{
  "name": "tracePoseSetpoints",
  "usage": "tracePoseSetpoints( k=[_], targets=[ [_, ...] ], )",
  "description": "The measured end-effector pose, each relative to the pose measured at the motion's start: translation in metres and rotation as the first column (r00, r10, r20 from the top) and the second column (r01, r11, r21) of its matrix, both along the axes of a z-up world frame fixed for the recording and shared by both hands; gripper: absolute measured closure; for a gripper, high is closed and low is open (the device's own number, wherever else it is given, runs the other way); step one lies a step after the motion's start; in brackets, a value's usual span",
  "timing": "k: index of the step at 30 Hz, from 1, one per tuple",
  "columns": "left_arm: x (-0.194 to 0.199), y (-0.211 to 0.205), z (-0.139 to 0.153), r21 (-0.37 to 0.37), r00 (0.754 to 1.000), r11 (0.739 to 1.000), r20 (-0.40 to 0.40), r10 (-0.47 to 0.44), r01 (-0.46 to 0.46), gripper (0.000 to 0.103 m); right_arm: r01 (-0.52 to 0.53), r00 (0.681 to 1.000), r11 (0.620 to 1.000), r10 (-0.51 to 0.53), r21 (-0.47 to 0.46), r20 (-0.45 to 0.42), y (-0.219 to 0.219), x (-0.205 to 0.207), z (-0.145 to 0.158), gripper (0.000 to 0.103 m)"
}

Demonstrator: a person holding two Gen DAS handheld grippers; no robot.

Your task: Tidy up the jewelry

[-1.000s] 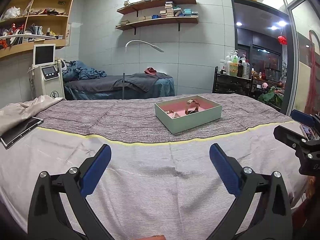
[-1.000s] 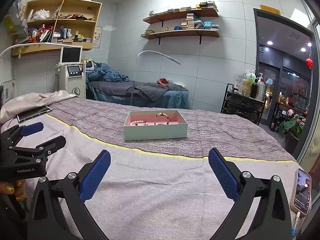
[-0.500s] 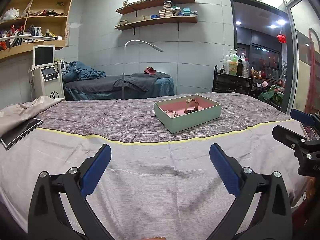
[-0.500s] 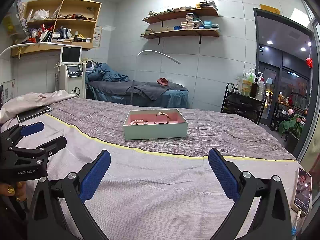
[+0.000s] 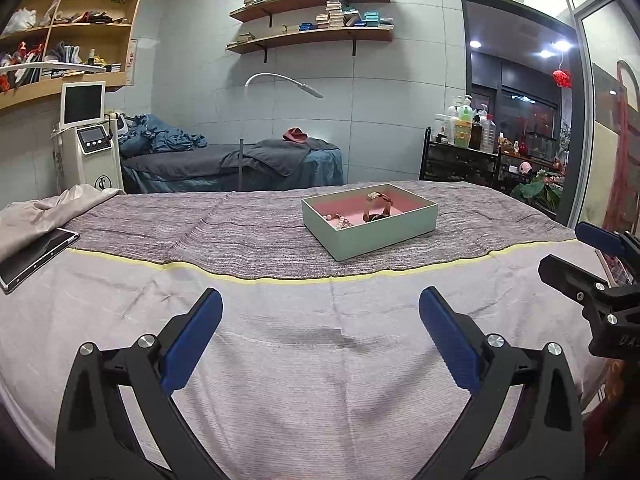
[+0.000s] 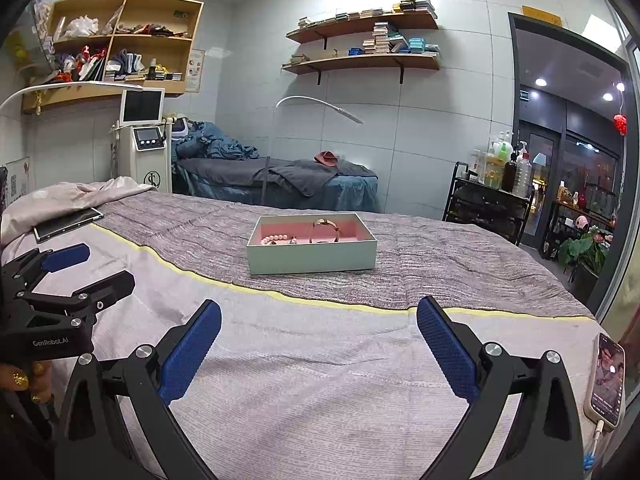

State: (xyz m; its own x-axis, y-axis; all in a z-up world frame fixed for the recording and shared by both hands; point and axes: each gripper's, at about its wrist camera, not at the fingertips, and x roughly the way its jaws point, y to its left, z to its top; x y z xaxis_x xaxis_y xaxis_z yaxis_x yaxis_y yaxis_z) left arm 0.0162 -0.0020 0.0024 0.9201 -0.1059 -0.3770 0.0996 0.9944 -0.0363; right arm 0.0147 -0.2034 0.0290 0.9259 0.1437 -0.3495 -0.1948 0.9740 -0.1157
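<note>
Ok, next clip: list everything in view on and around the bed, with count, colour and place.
jewelry box: one, pale green with pink lining, on the striped grey blanket
bead bracelet: one, pink, inside the box, left part
bangle: one, gold-toned, upright inside the box
tablet: one, dark, far left of the bed
phone: one, screen lit, right bed edge, cable attached
treatment bed: one, dark grey and blue covers, behind
beauty machine: one, white, by the wall
bottle cart: one, black, near the door
left gripper: one, black, blue pads, open
right gripper: one, black, blue pads, open

box [image 6: 312,258] on bed [image 6: 320,380] — bracelets [image 6: 276,238] inside
</note>
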Motion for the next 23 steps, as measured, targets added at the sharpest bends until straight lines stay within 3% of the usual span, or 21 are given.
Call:
tracePoseSetpoints(
  k=[23],
  targets=[
    [0.0039, -0.0026, 0.0019, 0.005, 1.0, 1.0, -0.014, 0.004, -0.004, 0.006, -0.011, 1.0, 1.0, 0.011, 0.004, -0.01, -0.0012, 0.001, -0.0051, 0.007]
  ],
)
